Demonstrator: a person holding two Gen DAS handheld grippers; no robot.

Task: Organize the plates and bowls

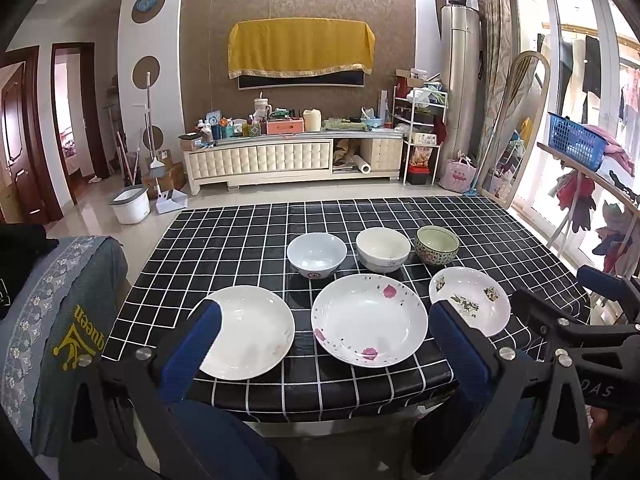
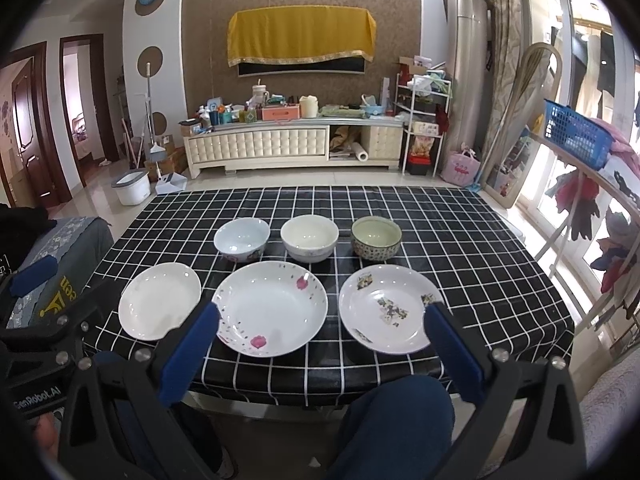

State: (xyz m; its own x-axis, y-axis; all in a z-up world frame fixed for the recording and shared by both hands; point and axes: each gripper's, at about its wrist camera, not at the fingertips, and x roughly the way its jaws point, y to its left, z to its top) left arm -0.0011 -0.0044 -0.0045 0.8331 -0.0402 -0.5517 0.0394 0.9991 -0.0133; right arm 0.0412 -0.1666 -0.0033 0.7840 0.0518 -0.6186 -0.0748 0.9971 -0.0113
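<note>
On the black checked tablecloth (image 1: 240, 240) (image 2: 460, 232) three plates lie in a front row: a plain white plate (image 1: 250, 330) (image 2: 160, 300), a bigger plate with pink petals (image 1: 368, 320) (image 2: 272, 312), and a plate with dark flower prints (image 1: 472, 300) (image 2: 388, 308). Behind them stand a pale blue bowl (image 1: 317, 254) (image 2: 242, 238), a cream bowl (image 1: 383, 249) (image 2: 309, 237) and a green patterned bowl (image 1: 437, 245) (image 2: 376, 237). My left gripper (image 1: 324, 312) and right gripper (image 2: 322, 312) hover open near the table's front edge, holding nothing.
A chair back with grey-blue embroidered cloth (image 1: 60, 320) stands left of the table. A person's knees in dark trousers (image 2: 396, 420) sit under the front edge. A drying rack with a blue basket (image 1: 576, 140) stands at the right. A TV cabinet (image 1: 292, 156) lines the far wall.
</note>
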